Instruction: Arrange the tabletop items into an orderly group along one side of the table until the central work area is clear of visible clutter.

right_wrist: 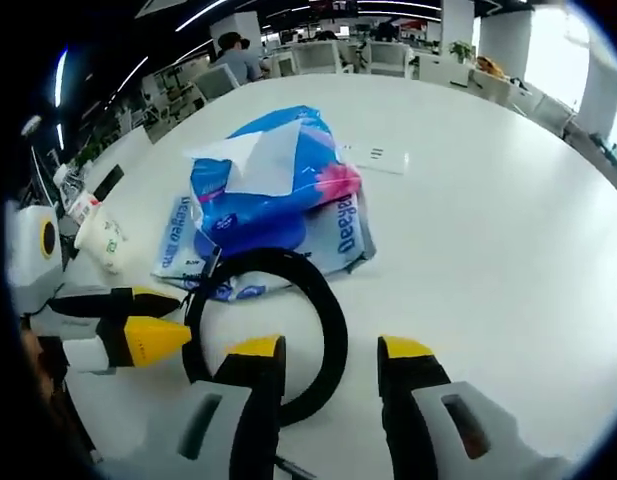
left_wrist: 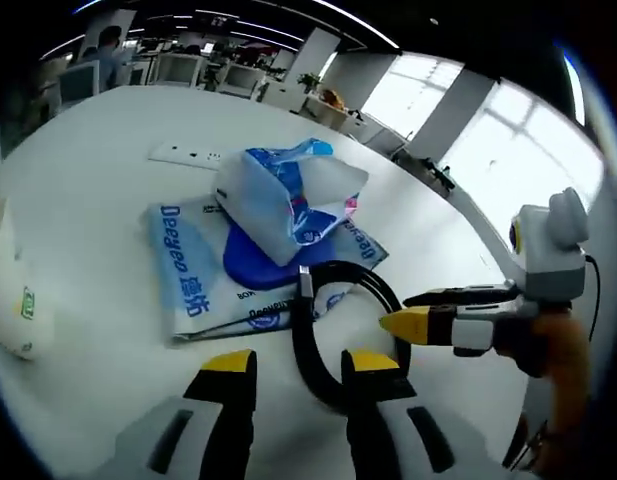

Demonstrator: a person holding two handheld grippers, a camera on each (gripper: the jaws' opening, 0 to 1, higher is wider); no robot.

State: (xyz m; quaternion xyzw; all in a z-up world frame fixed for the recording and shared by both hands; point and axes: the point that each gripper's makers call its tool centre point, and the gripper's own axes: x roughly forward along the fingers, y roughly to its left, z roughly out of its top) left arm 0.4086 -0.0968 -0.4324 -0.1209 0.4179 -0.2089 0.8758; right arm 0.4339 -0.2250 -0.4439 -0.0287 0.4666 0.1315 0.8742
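Note:
A black cable loop [left_wrist: 318, 330] lies on the white table [left_wrist: 88, 200], just in front of a flat blue-and-white Deeyeo pack [left_wrist: 188, 275]. On that pack rests a blue disc [left_wrist: 253, 265] with a soft tissue pack [left_wrist: 288, 200] on top. My left gripper [left_wrist: 300, 365] is open, and the loop's near arc runs between its jaws. My right gripper [left_wrist: 413, 318] comes in from the right, its tips beside the loop. In the right gripper view, my right gripper [right_wrist: 331, 350] is open over the cable loop [right_wrist: 323, 320], and the left gripper [right_wrist: 158, 320] is at the left, by the loop's edge.
A white power strip [left_wrist: 188, 155] lies beyond the packs, also visible as the power strip [right_wrist: 373, 155]. A paper cup [right_wrist: 103, 240] stands near the table's left side, the same cup [left_wrist: 13, 300]. Desks and monitors stand in the office beyond the table edge.

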